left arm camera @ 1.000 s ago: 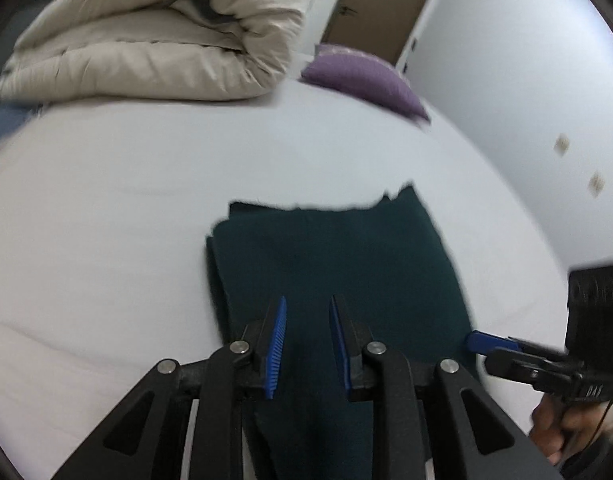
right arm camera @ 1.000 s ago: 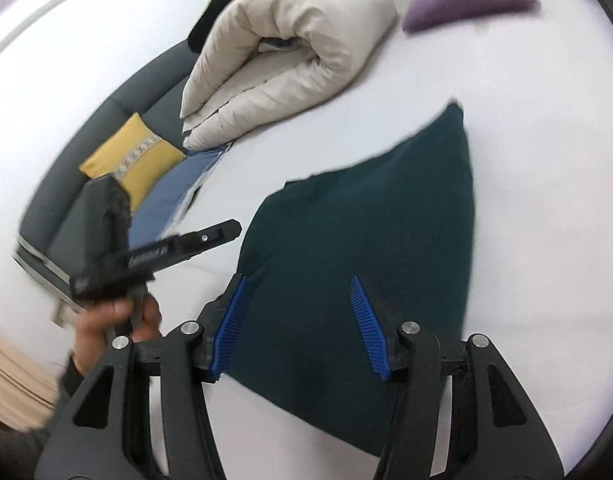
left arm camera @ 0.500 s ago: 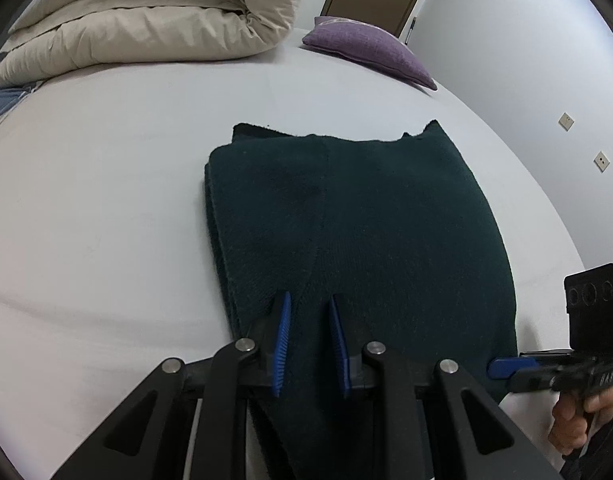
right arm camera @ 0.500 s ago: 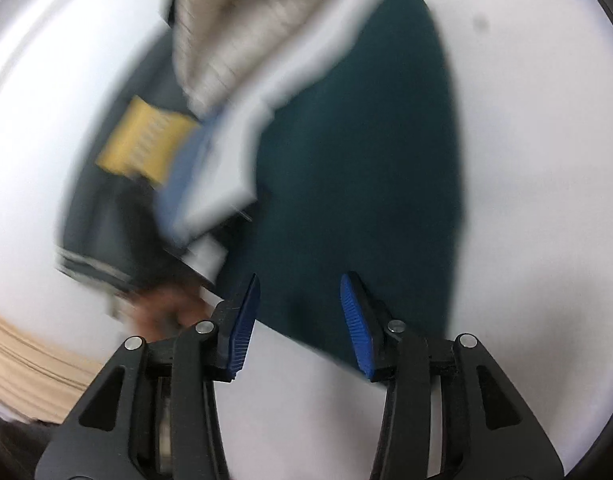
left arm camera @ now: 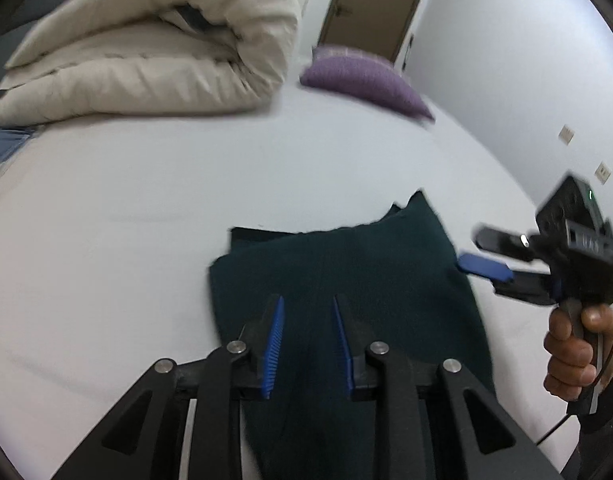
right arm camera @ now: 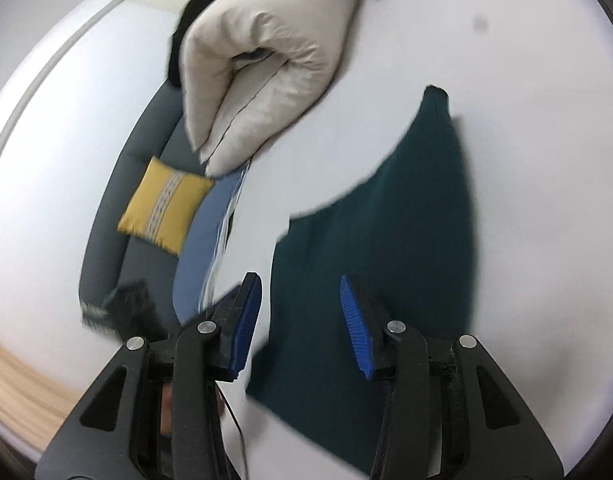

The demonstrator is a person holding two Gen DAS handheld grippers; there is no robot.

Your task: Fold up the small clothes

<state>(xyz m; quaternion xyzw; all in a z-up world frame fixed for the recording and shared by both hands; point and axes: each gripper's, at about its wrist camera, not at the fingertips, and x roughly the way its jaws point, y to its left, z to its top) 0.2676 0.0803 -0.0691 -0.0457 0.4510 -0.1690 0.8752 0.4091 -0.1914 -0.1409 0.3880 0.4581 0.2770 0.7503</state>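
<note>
Between folds: both claws, left (left arm camera: 307,334) and right (right arm camera: 302,320), parted and empty above cloth (left arm camera: 346,280). Next: pinching the edge just ahead.

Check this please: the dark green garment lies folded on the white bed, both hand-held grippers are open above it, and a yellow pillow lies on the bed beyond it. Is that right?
One detail is wrong. The pillow on the bed beyond the dark green garment is purple, as the left wrist view shows. The left hand-held gripper and right hand-held gripper are both open.
</note>
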